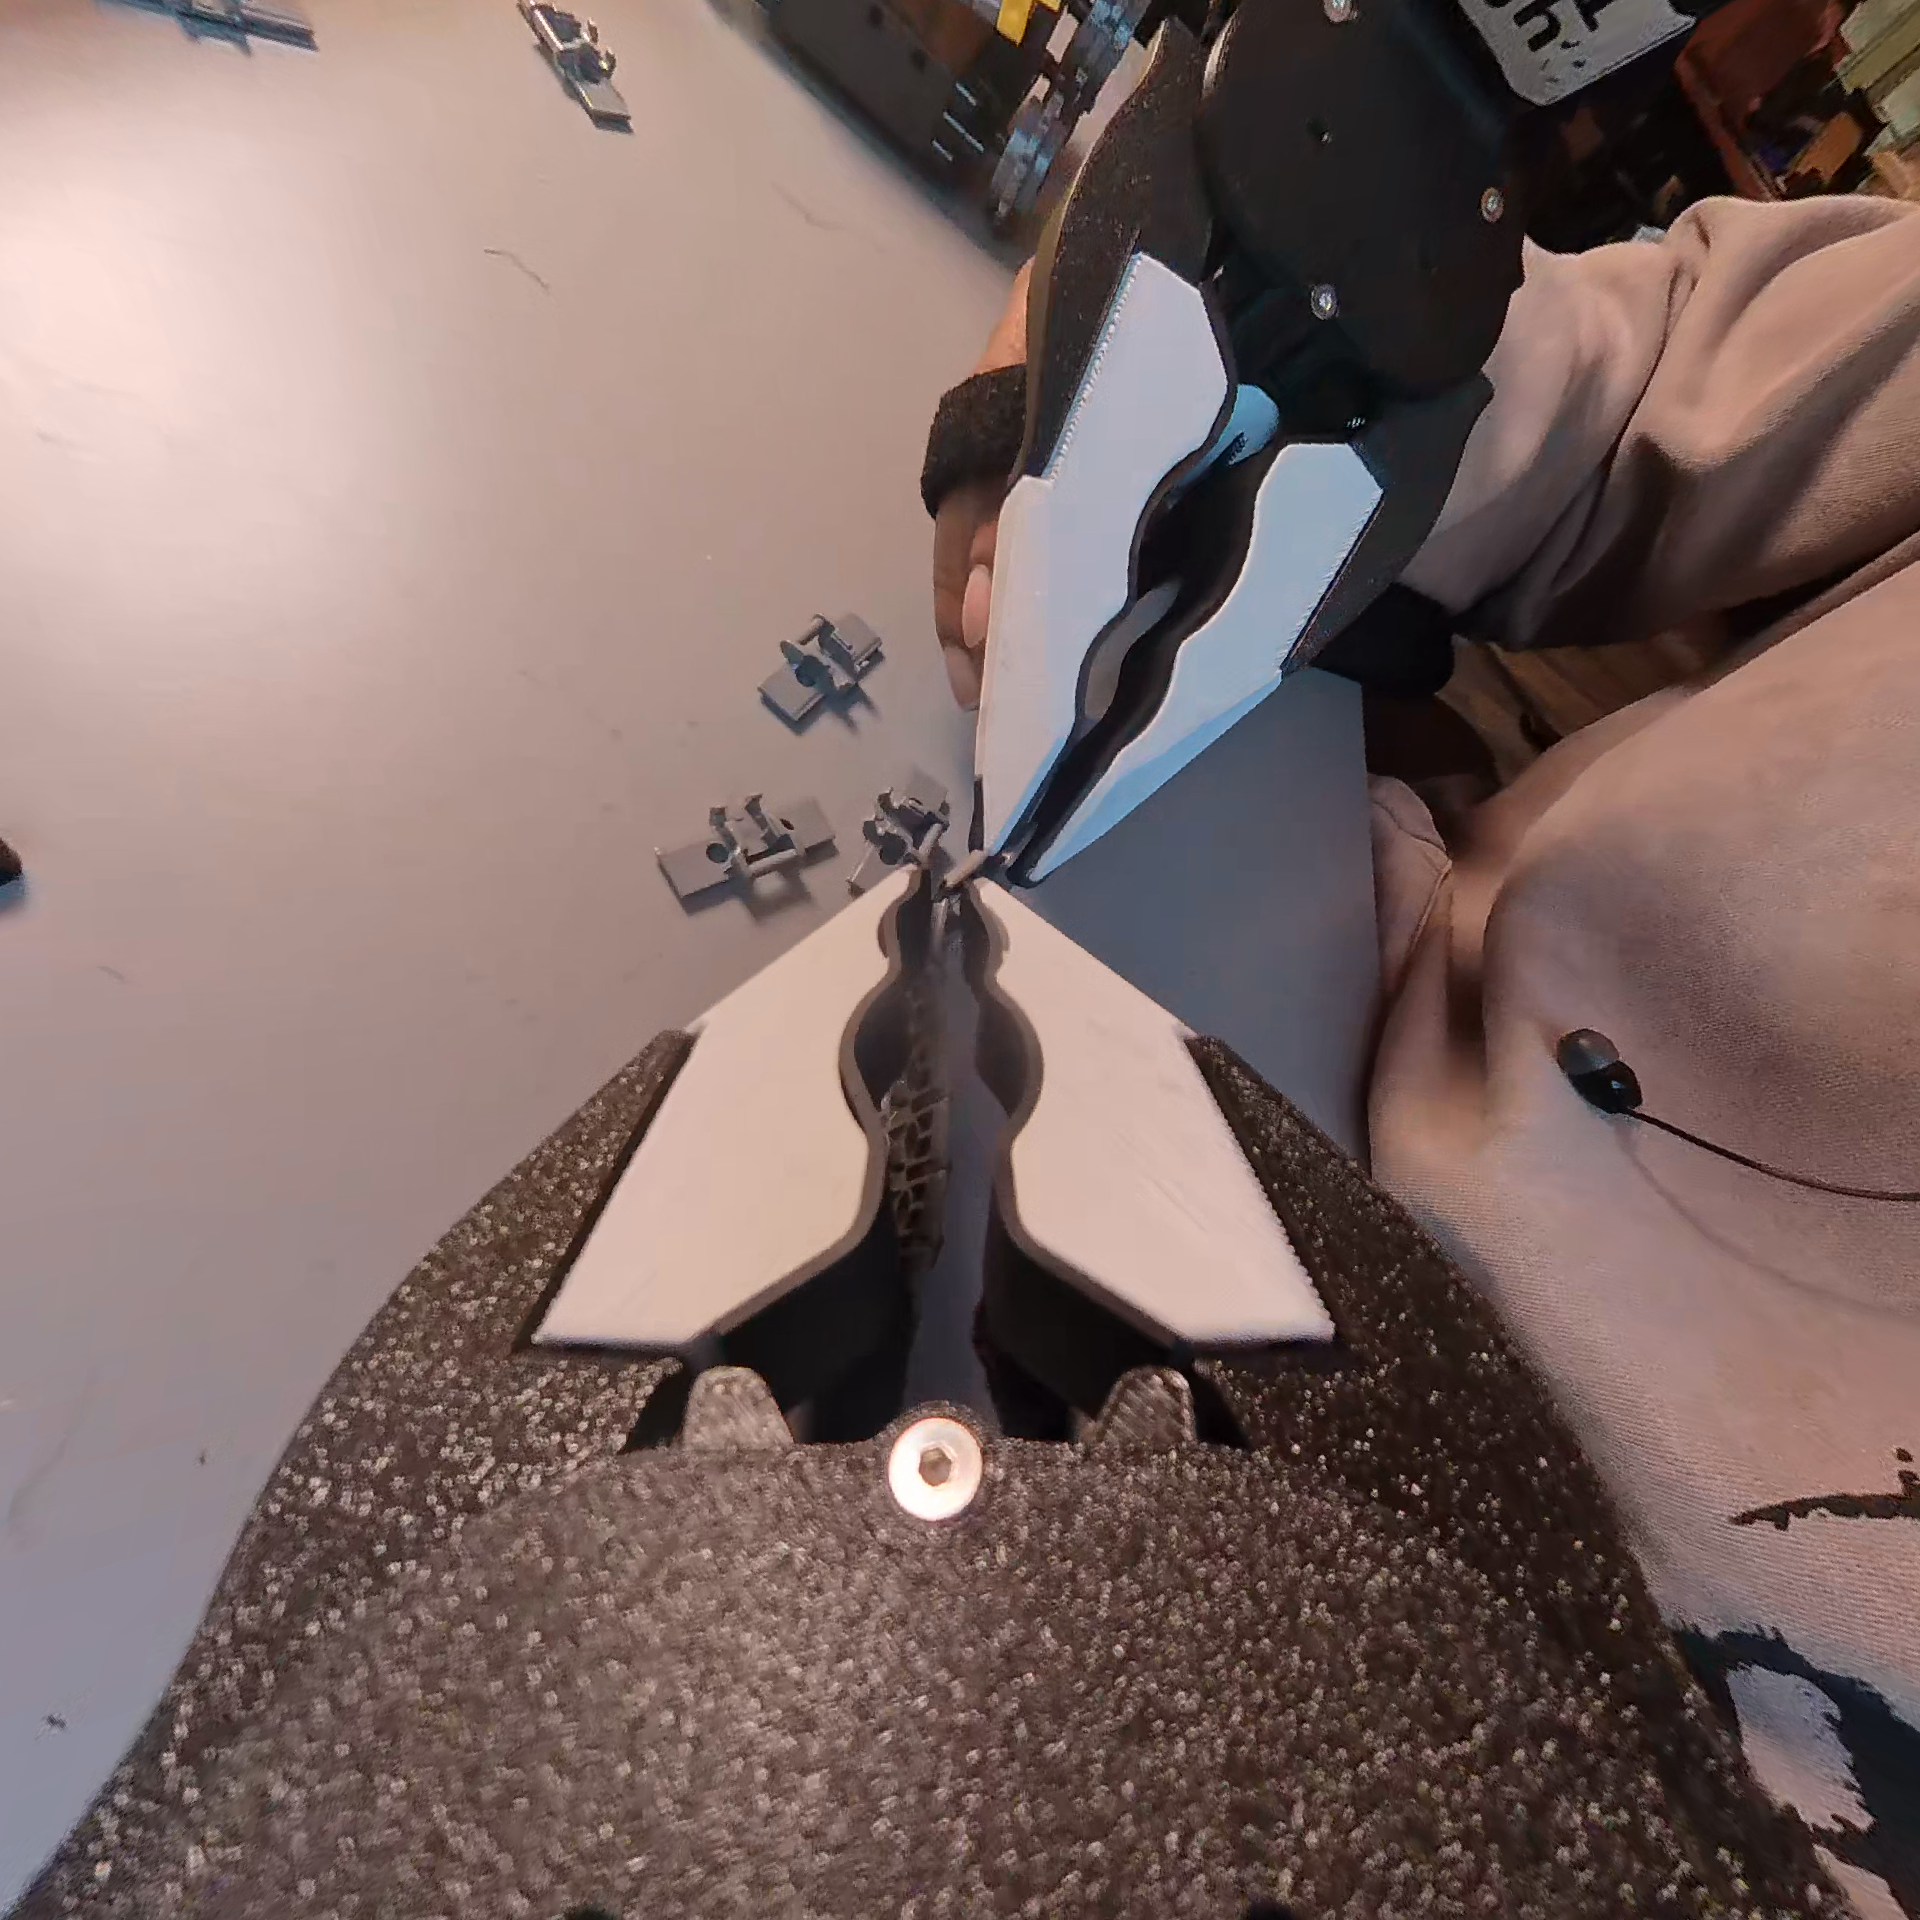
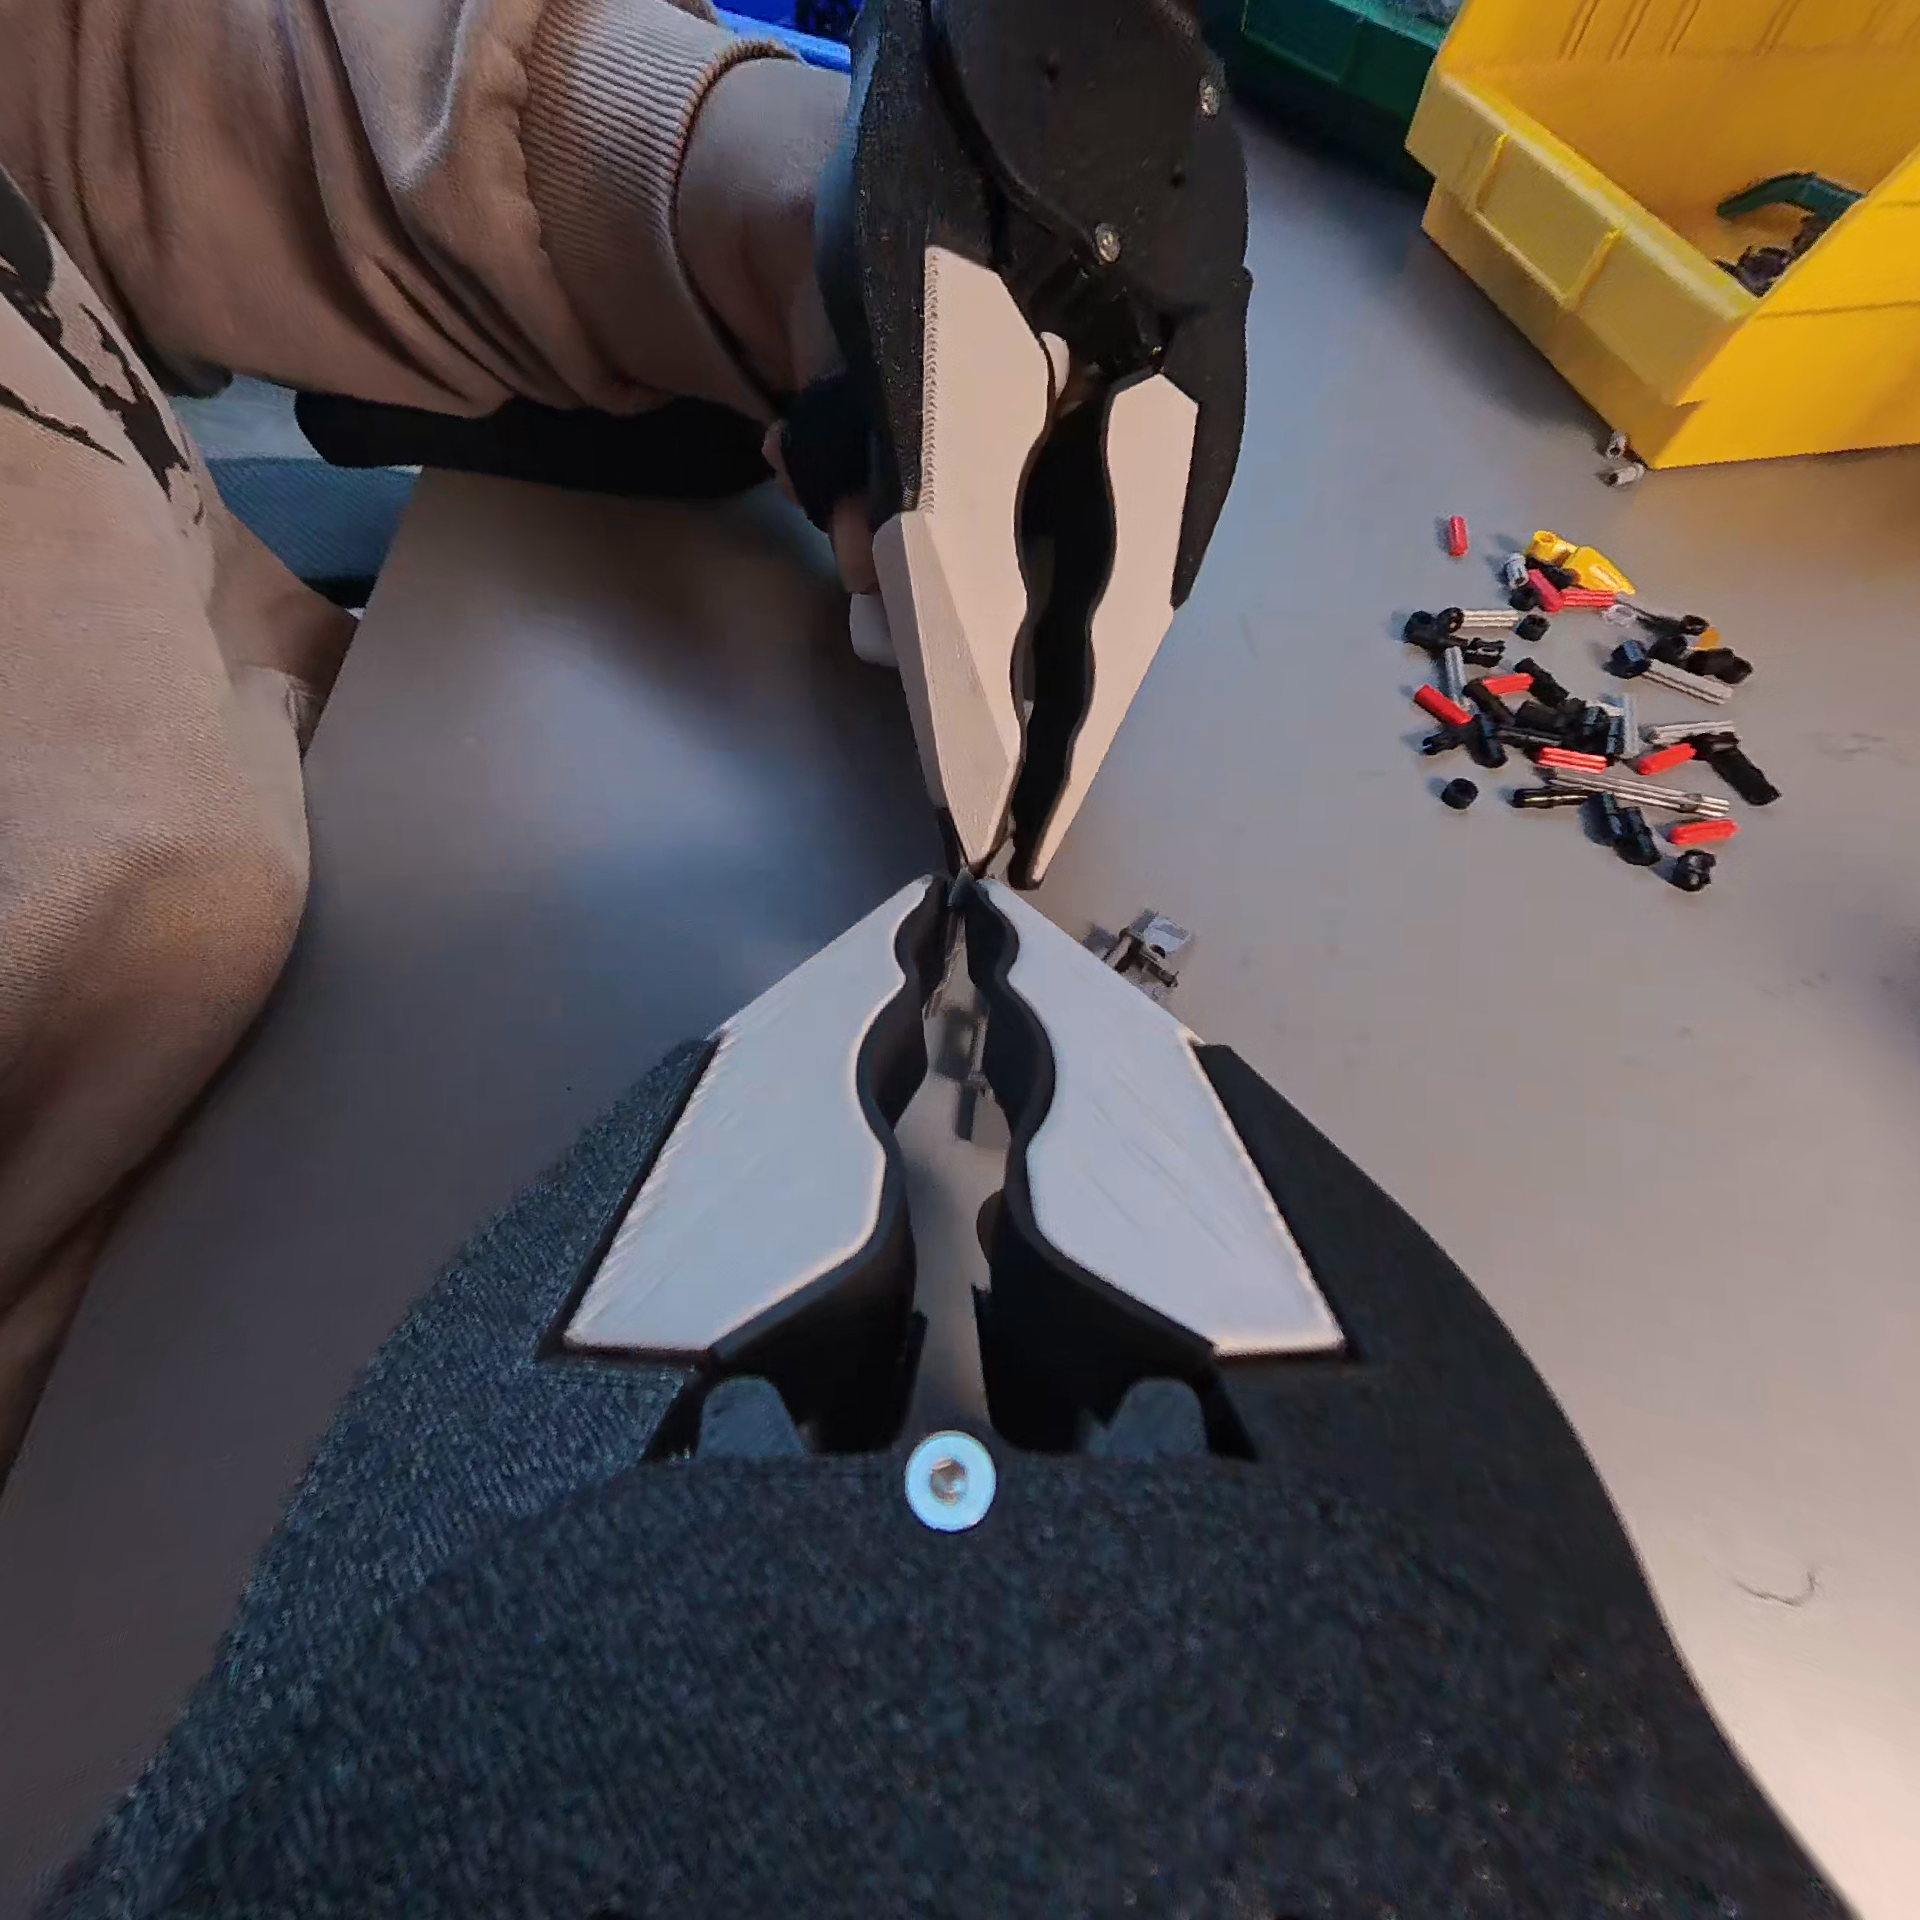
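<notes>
Left gripper [image 1: 940, 899]: its tips were pinched together on a small grey piece [image 1: 954, 883] at the very end of the fingers; a dark lattice-like strip lay in the channel between them.
Right gripper [image 2: 961, 894]: its tips were likewise drawn together, meeting those of the left gripper [image 2: 987, 862] point to point; it seemed to nip the same small piece, though the contact was too small to make out for certain.
Small grey piece: held in the air above the grey table [image 1: 364, 520], where the two pairs of tips met, close to the table's near edge.
Grey assemblies: three small built-up units lay on the table just beyond the tips, one nearest [image 1: 902, 826], one beside it [image 1: 746, 852], one farther off [image 1: 823, 667]; two more lay at the far side [image 1: 578, 62].
Loose parts [image 2: 1579, 707]: a scatter of black, red, grey and yellow pins and connectors, well apart from the grippers in the right wrist view.
Yellow bin [image 2: 1662, 239]: stood behind the loose parts.
Person: beige sleeves [image 1: 1704, 395] and black fingerless gloves on the hands that held the grippers.
</notes>
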`<state>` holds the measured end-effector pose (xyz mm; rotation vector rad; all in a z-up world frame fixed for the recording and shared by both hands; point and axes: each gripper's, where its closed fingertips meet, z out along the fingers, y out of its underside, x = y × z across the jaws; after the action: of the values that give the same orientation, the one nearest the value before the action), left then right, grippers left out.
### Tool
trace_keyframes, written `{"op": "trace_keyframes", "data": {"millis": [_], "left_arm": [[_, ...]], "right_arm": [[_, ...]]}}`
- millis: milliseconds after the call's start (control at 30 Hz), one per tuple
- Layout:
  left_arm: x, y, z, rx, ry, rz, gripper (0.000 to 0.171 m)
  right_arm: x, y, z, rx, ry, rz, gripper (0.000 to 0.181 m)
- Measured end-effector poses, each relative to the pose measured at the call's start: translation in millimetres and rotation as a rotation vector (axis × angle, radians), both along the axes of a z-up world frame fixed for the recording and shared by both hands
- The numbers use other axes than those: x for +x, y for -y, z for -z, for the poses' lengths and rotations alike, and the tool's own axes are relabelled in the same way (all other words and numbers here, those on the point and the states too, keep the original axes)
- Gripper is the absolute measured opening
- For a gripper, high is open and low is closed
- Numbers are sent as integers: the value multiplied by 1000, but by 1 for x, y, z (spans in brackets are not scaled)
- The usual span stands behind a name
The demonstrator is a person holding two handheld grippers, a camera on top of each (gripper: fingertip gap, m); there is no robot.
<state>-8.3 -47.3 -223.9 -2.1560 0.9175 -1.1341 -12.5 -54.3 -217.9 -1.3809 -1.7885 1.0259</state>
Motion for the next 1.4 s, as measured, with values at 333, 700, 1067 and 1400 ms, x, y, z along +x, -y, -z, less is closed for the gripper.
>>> {"op": "trace_keyframes", "data": {"millis": [333,700,1067,1400], "left_arm": [[-18,-25,-13,66,16,-102,2],[-3,-5,-30,77,141,5,3],[1,20,-39,146,158,162,12],[-4,17,-28,149,87,154,4]], "right_arm": [[3,-2,-29,-110,-100,-7,1],[-1,-16,-20,-257,-57,66,31],[-3,5,-27,-321,-87,-17,1],[1,3,-26,-295,-80,-17,1]]}}
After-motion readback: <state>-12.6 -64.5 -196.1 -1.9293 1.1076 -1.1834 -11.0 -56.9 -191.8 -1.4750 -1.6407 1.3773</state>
